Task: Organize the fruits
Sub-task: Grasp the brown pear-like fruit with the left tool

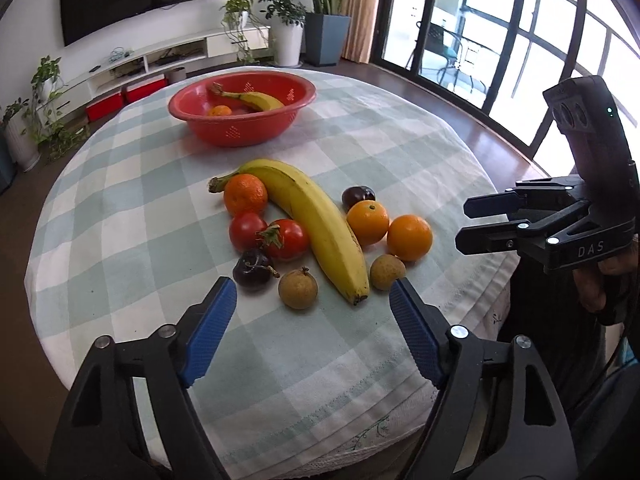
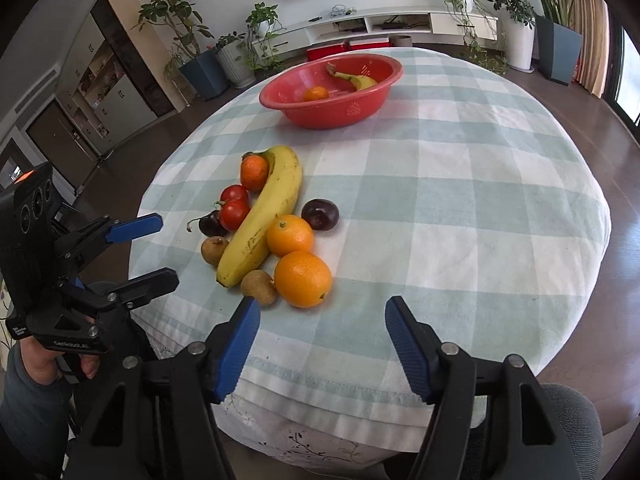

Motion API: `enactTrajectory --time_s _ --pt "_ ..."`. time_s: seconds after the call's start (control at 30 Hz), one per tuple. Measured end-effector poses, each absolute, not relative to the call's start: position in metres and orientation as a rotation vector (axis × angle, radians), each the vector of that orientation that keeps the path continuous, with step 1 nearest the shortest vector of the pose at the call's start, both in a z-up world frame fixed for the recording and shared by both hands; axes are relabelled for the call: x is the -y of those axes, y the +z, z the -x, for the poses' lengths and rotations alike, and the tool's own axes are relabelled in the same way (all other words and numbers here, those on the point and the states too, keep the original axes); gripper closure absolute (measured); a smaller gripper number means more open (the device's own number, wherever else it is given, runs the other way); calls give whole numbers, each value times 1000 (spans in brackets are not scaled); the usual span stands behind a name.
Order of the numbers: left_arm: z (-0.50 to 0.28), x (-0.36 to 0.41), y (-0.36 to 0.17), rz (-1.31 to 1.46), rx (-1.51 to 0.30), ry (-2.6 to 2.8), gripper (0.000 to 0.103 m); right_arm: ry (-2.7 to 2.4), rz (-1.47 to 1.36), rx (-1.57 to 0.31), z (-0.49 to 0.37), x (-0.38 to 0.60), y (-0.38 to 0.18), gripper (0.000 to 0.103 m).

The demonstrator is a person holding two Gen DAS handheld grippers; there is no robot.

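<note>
A pile of fruit lies on the checked tablecloth (image 1: 120, 208): a banana (image 1: 316, 224), two oranges (image 1: 368, 222) (image 1: 409, 237), a tangerine (image 1: 245, 195), two tomatoes (image 1: 286, 239), two dark plums (image 1: 253, 270) and two brown longans (image 1: 298, 289). Behind it, a red bowl (image 1: 240, 136) holds a second banana (image 1: 256, 100) and a tangerine (image 1: 219, 111). My left gripper (image 1: 312, 282) hangs open just short of the pile, holding nothing. My right gripper (image 2: 323, 300) is open too, just short of the nearest orange (image 2: 303, 278), with its fingers bare.
The round table's near edge (image 2: 320, 396) lies below both grippers. A person's hand (image 2: 36, 364) holds the left gripper (image 2: 168, 248) off the table's left side. Potted plants (image 1: 288, 36), a low TV shelf and glass doors stand beyond the table.
</note>
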State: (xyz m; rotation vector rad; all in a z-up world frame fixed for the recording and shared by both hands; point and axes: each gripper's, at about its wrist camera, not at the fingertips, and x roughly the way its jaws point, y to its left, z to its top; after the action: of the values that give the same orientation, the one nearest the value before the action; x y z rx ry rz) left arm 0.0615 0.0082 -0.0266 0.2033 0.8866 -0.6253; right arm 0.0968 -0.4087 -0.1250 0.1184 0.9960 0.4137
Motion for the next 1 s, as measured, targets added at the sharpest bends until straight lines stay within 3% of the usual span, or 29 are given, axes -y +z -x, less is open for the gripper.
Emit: enactTrajectory --time_s 0.3,1.0 --pt "-84 7 -49 -292 -967 -735 51 389 -93 -972 -97 411 -126 46" --pt "-101 1 -51 -327 -998 -862 58 406 -110 -985 -101 415 -132 48"
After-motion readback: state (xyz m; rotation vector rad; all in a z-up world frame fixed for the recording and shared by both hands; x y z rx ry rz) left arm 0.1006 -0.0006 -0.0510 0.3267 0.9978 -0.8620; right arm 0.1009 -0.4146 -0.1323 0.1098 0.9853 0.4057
